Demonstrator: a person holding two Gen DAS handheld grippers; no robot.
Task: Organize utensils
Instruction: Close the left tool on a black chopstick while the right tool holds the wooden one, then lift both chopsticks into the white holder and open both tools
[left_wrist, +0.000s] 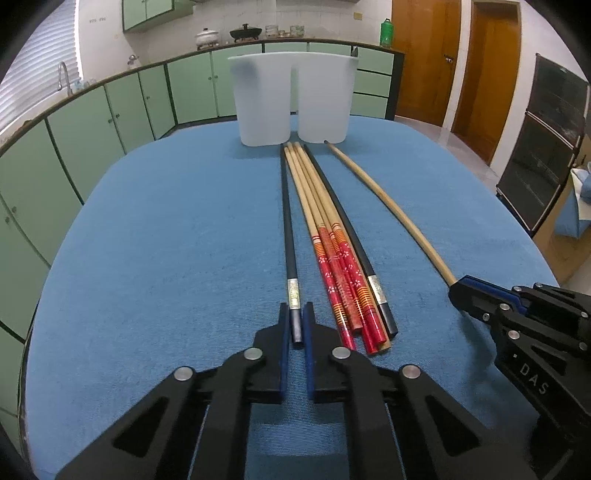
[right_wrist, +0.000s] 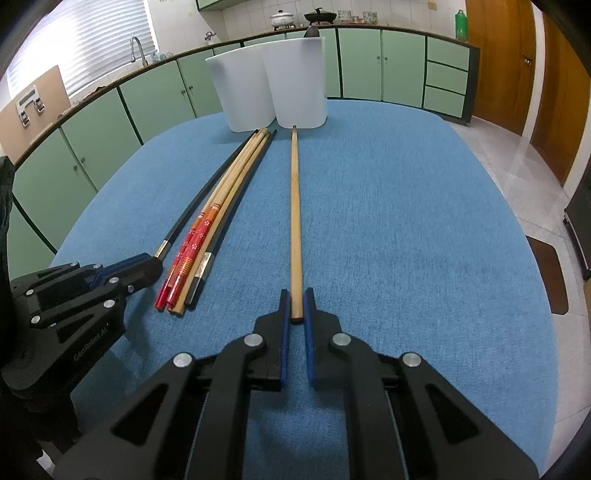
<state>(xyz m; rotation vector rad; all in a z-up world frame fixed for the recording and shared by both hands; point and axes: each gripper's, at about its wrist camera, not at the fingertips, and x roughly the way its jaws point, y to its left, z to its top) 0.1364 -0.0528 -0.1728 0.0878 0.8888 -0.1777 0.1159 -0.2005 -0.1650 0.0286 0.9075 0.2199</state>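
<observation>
Blue cloth-covered desk (left_wrist: 166, 240) with rounded corners, in a kitchen lined with pale green cabinets (left_wrist: 92, 122).

At the desk's far edge, two translucent white plastic tubs (left_wrist: 291, 99), upright, touching side by side. Dark utensil tip (right_wrist: 312, 31) just visible above the rim of the right-hand tub.

Running lengthways from the tubs toward the near edge, a bundle of chopsticks: plain bamboo ones with red patterned handles (left_wrist: 341, 280), pressed together, and a black chopstick with a silver band (left_wrist: 369, 269) against the bundle's right side.

Just left of the bundle, slightly apart, a second black chopstick with a silver band (left_wrist: 288, 229). Left tongs (left_wrist: 295, 321) closed on its near end, blue pads against both sides, the end lying on the cloth.

Well to the right of the bundle, a single long plain bamboo chopstick (right_wrist: 294, 206), far tip close to the base of the right-hand tub. Right tongs (right_wrist: 296, 306) closed on its near end, pads tight against both sides.

Both tongs low over the near part of the desk, pointing toward the tubs.
</observation>
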